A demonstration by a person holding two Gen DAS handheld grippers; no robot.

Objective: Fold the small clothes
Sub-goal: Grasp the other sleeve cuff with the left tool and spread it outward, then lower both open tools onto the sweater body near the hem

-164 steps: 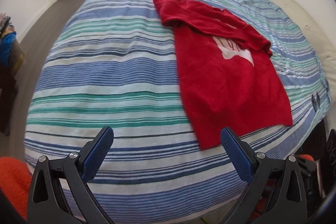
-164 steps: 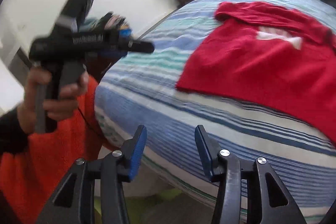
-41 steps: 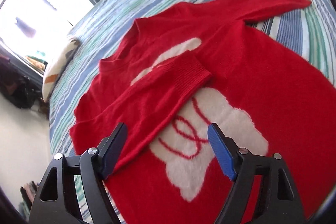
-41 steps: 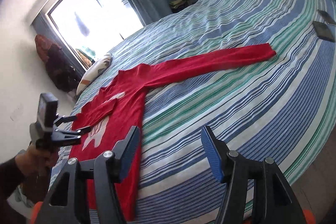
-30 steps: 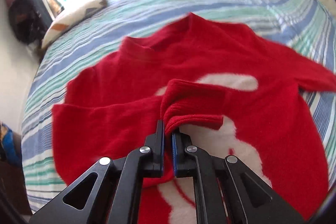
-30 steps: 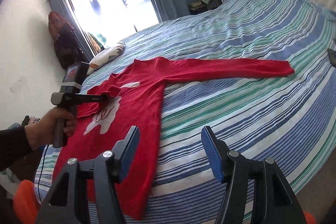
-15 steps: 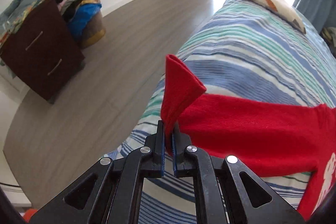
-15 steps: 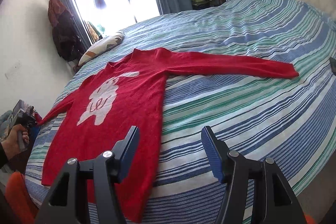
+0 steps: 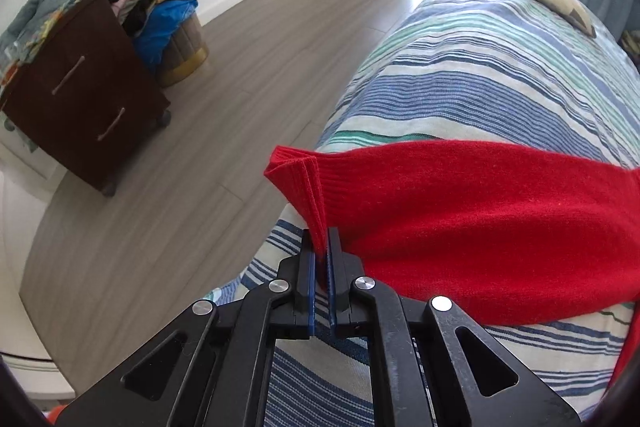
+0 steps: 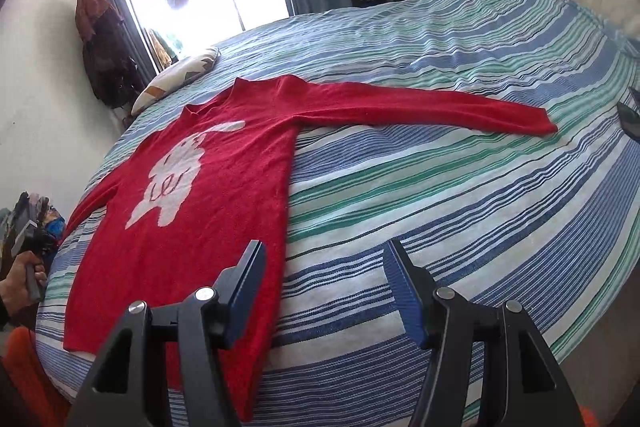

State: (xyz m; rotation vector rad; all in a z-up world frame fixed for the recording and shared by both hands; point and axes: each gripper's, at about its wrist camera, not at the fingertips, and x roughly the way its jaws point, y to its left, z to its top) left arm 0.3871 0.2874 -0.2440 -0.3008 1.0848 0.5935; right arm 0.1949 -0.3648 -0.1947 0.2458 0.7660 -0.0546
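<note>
The red sweater (image 10: 192,211) lies spread face-up on the striped bed (image 10: 460,195), one sleeve stretched toward 2 o'clock. The left tool (image 9: 319,247) is clenched on the other sleeve's cuff (image 9: 298,179) at the bed's edge. The right tool (image 10: 324,291) hovers released.

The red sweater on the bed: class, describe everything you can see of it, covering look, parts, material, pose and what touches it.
The red sweater looks like soft knit, with a white figure on the chest, a round neck and ribbed cuffs. It lies face up and spread flat on the striped bedspread, one sleeve stretched straight out across the bed. The other sleeve reaches the bed's edge, where the left gripper is shut on its cuff, lifting it slightly. The right gripper is open, near the hem, not touching.
</note>
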